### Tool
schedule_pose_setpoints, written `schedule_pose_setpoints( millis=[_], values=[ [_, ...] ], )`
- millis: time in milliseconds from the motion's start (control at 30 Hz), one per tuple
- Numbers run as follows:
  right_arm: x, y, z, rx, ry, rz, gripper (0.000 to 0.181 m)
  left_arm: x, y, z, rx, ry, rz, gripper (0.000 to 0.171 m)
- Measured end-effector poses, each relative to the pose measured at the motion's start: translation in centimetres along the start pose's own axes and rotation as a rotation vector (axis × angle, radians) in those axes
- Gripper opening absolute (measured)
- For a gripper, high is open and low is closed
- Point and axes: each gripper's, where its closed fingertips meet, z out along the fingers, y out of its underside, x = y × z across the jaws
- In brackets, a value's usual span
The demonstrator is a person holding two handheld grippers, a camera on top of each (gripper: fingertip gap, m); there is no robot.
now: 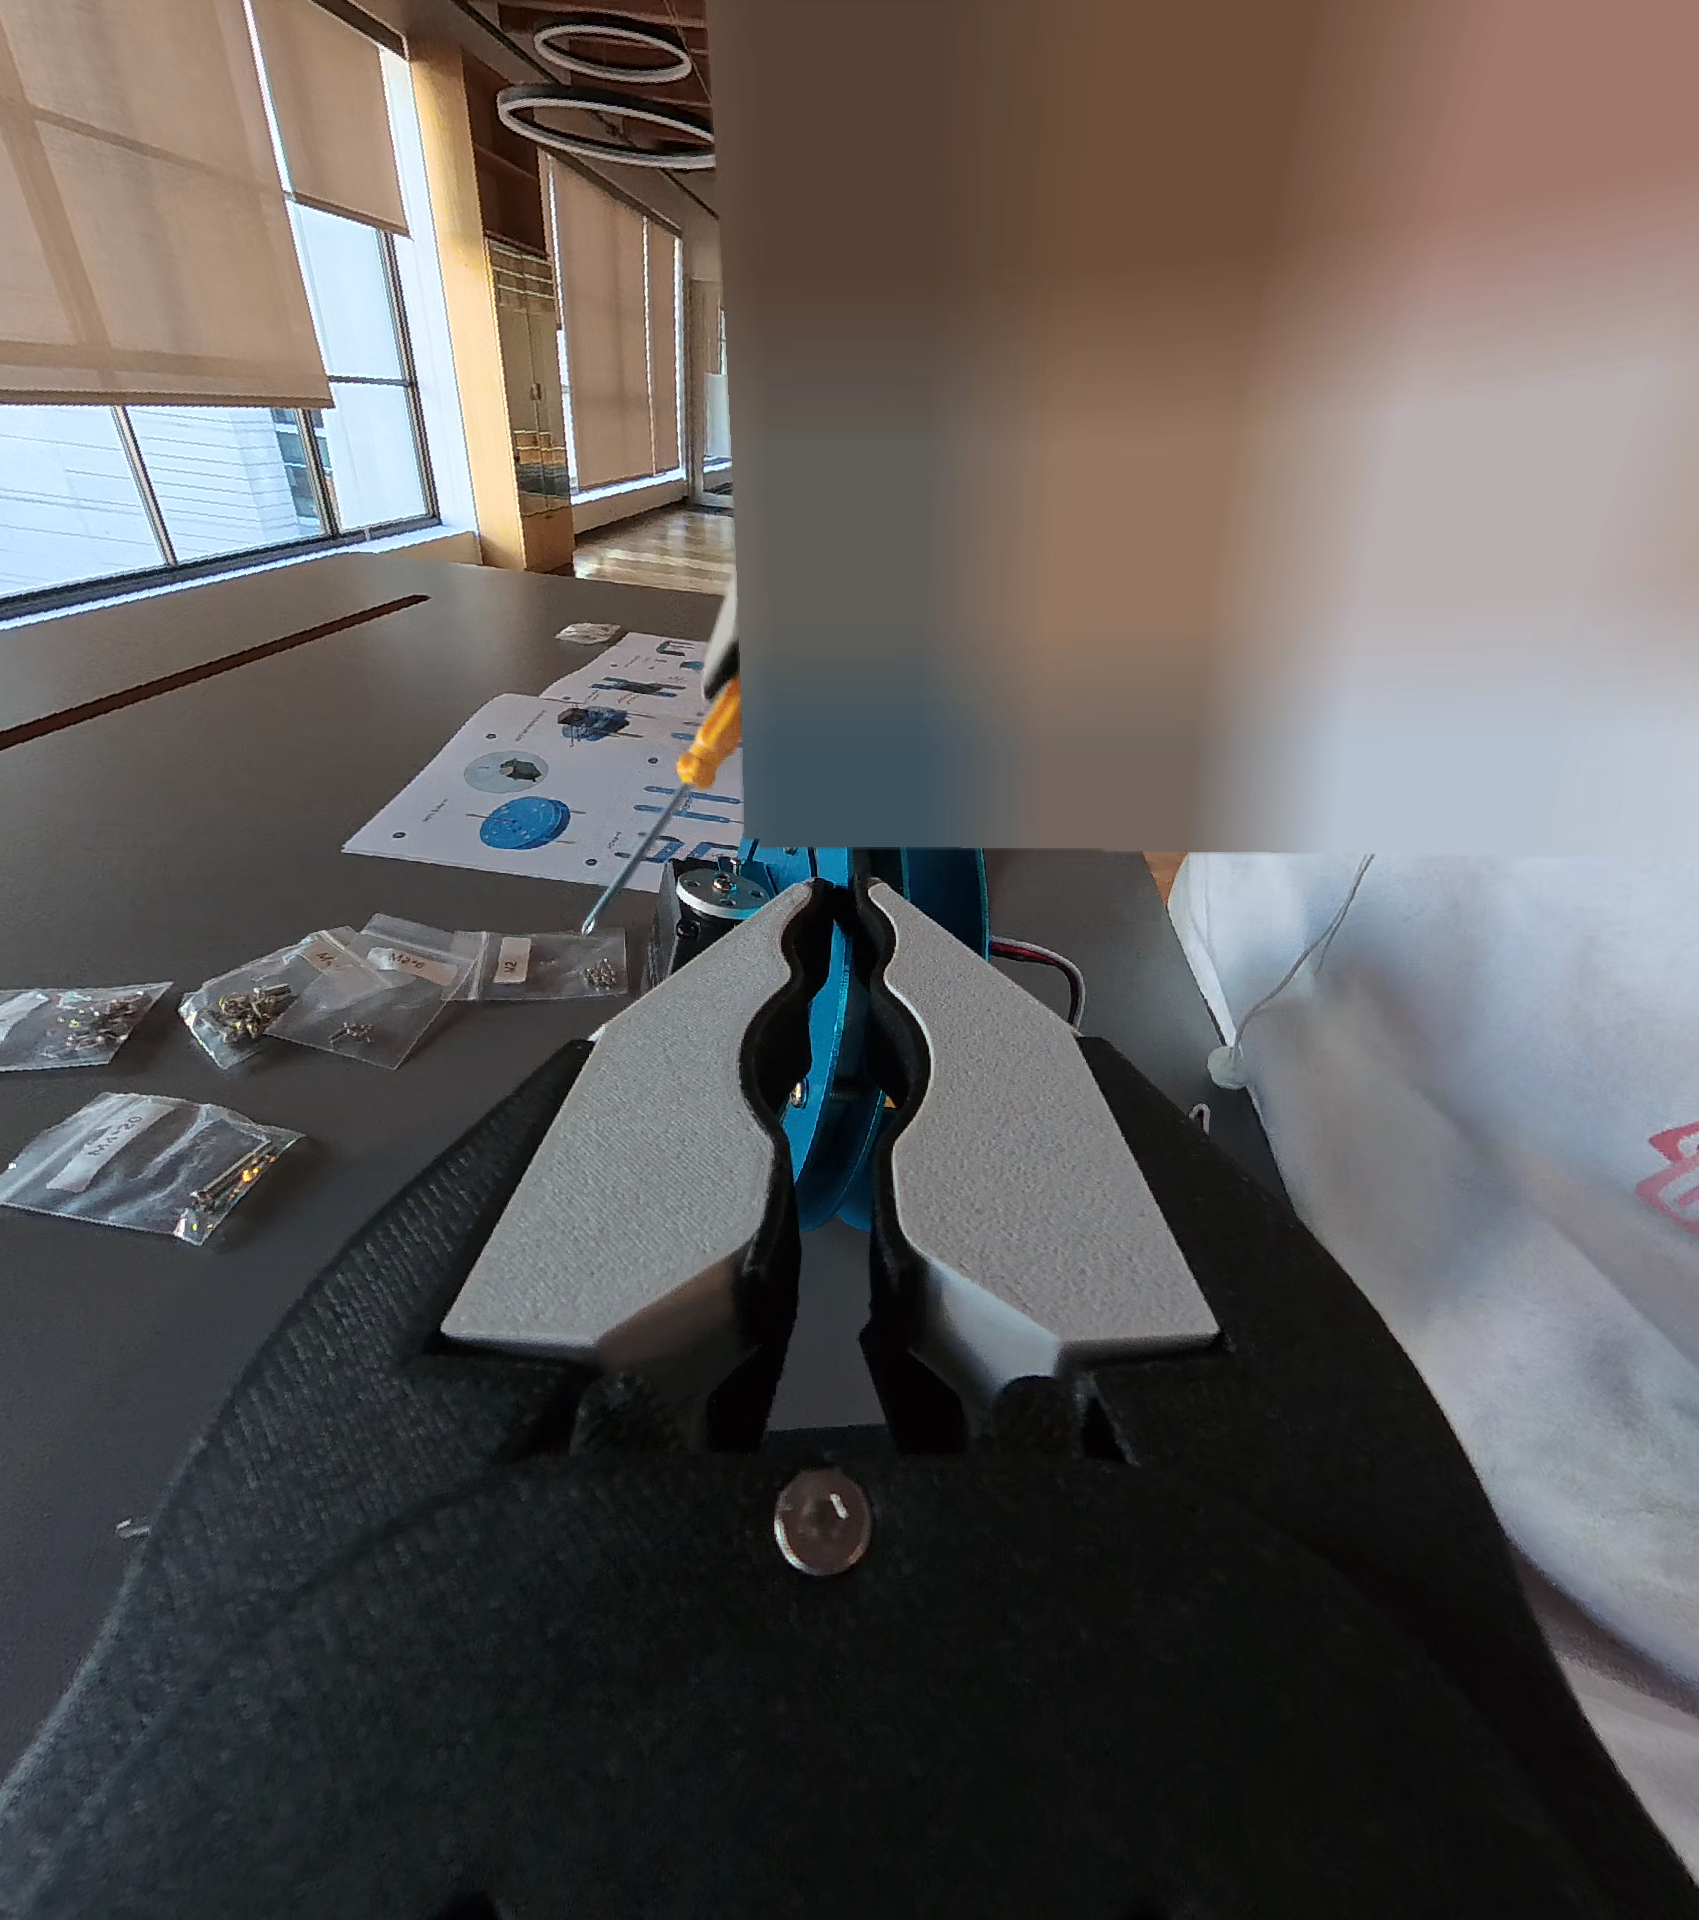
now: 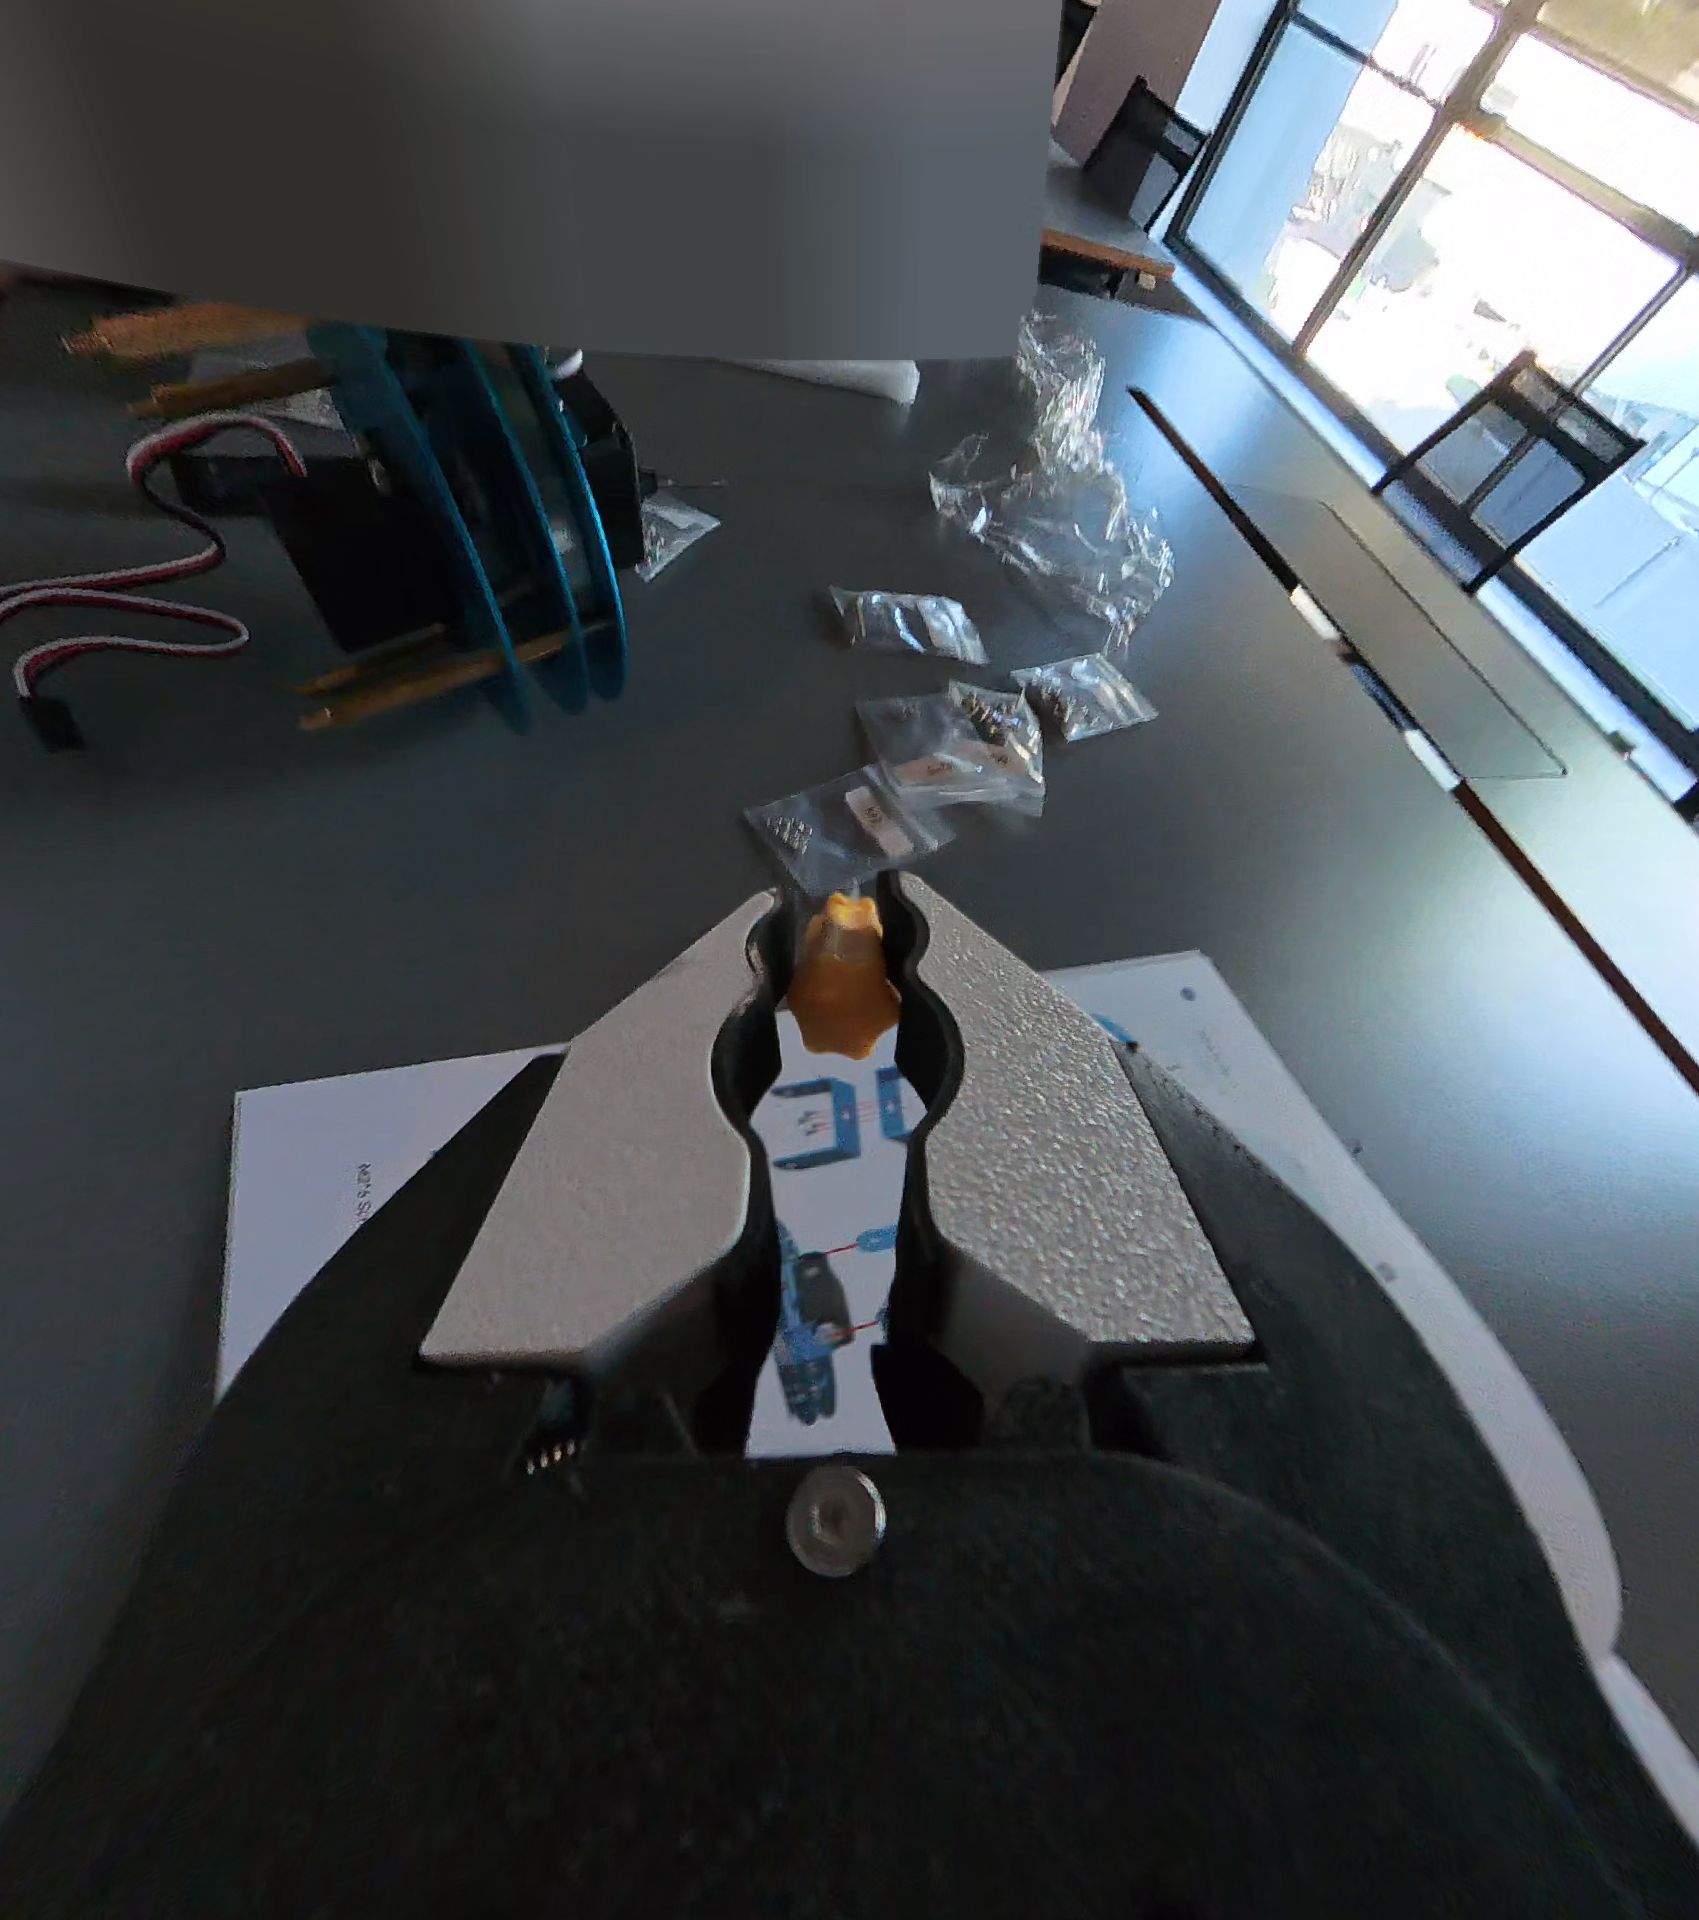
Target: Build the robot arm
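My left gripper is shut on the edge of a blue disc assembly, which stands on edge on the dark table. A black servo with a silver hub sits on its left side. The same assembly shows in the right wrist view, with brass standoffs and a red-white-black cable. My right gripper is shut on the yellow handle of a screwdriver. In the left wrist view the screwdriver slants down, its metal tip near the servo and a small screw bag.
Several small plastic bags of screws lie on the table at left, also in the right wrist view. Printed instruction sheets lie beyond them and under my right gripper. Crumpled clear plastic lies farther off. A person in a white top sits at right. Tip to tip, the grippers are about 20 cm apart.
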Motion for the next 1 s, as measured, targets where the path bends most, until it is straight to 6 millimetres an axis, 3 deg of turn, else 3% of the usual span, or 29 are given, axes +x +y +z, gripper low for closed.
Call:
schedule_pose_setpoints(
  millis=[167,267,333,433,500,567,667,767,1000],
  values=[
    [-1.6,1.7,0.8,-0.052,-0.030,0.027,0.016,0.2,0.1,-0.4,-0.006,-0.009,0.005,0.001],
    [-1.9,1.5,0.6,-0.043,-0.053,0.055,0.030,0.2,0.1,-0.4,-0.005,-0.009,0.003,0.001],
    [-2.0,-1.0,0.1,0.072,-0.089,0.085,0.031,0.2,0.1,-0.4,-0.002,-0.003,-0.002,0.001],
    [-1.8,-6.6,0.2,0.289,-0.181,0.185,0.031,0.2,0.1,-0.4,-0.001,0.006,-0.011,0.001],
    [-2.6,-9.0,1.6,0.335,-0.298,0.210,0.037,0.2,0.1,-0.4,-0.001,0.012,-0.013,0.001],
    [-3.8,-9.9,3.7,0.317,-0.398,0.203,0.041,0.2,0.1,-0.5,0.000,0.022,-0.028,0.002],
    [-5.6,-8.9,6.6,0.215,-0.480,0.131,0.041,0.2,0.2,-0.6,-0.001,0.023,-0.028,0.002],
    [-6.7,-8.5,7.9,0.186,-0.537,0.114,0.034,0.2,0.2,-0.7,-0.004,0.019,-0.025,0.002],
    [-7.4,-8.4,8.3,0.162,-0.594,0.115,0.022,0.2,0.2,-0.7,-0.004,0.014,-0.021,0.002]
  ],
)
